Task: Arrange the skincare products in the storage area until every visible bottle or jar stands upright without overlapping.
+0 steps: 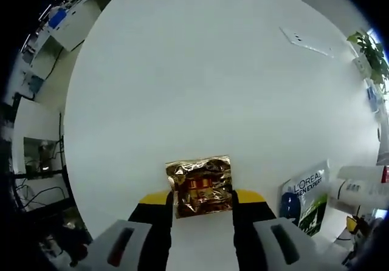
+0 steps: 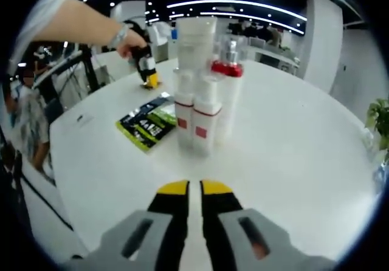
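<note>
My left gripper (image 1: 202, 205) is shut on a crinkled gold foil packet (image 1: 199, 186) low over the round white table (image 1: 200, 89). At the right edge of the left gripper view are a green and black L'Oreal sachet (image 1: 307, 195) and a white bottle (image 1: 361, 189). In the right gripper view, two small white bottles with red labels (image 2: 196, 120) stand upright in a tight cluster with a tall white bottle (image 2: 196, 40) and a clear red-collared bottle (image 2: 228, 70). The sachets (image 2: 149, 125) lie to their left. My right gripper (image 2: 194, 189) is shut, holding nothing, short of the cluster.
A person's hand holds the left gripper (image 2: 148, 70) at the table's far side in the right gripper view. A flat white phone-like slab (image 1: 307, 42) lies far across the table. Potted plants (image 1: 371, 49) (image 2: 380, 116) stand beyond the edge. Bare tabletop (image 2: 292, 149) spreads to the right.
</note>
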`<act>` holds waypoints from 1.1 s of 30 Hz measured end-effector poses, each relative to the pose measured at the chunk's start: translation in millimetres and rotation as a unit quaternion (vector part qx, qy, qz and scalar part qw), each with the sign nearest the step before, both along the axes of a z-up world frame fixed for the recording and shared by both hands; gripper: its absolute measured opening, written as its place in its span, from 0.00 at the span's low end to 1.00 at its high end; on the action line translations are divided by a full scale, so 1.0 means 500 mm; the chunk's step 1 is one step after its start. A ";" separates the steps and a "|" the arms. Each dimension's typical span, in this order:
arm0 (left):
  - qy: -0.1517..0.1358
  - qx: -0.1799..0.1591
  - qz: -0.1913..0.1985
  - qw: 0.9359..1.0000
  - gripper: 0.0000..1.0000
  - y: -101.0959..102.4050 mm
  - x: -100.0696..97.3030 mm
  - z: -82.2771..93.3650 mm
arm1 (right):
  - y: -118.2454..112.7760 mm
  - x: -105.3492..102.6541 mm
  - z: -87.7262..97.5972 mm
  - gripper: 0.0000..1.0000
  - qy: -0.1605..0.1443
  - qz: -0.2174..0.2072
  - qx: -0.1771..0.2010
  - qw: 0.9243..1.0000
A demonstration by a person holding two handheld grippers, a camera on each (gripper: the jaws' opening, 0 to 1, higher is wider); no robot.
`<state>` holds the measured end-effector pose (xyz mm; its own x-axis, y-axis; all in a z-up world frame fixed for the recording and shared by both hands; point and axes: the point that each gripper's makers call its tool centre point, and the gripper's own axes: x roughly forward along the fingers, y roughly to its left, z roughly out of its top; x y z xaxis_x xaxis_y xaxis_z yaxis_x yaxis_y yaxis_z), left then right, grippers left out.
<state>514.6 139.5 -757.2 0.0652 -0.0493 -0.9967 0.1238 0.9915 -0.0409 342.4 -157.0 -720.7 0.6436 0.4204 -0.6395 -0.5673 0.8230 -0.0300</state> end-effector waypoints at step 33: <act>-0.049 -0.013 -0.028 0.998 0.39 -0.030 -0.119 0.087 | 0.018 -0.014 0.001 0.06 -0.003 0.038 0.003 0.999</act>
<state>455.1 124.8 -713.6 0.1590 -0.0811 -0.9839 0.1835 0.9817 -0.0513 335.3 -148.1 -720.1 0.6137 0.4718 -0.6331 -0.6274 0.7782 -0.0281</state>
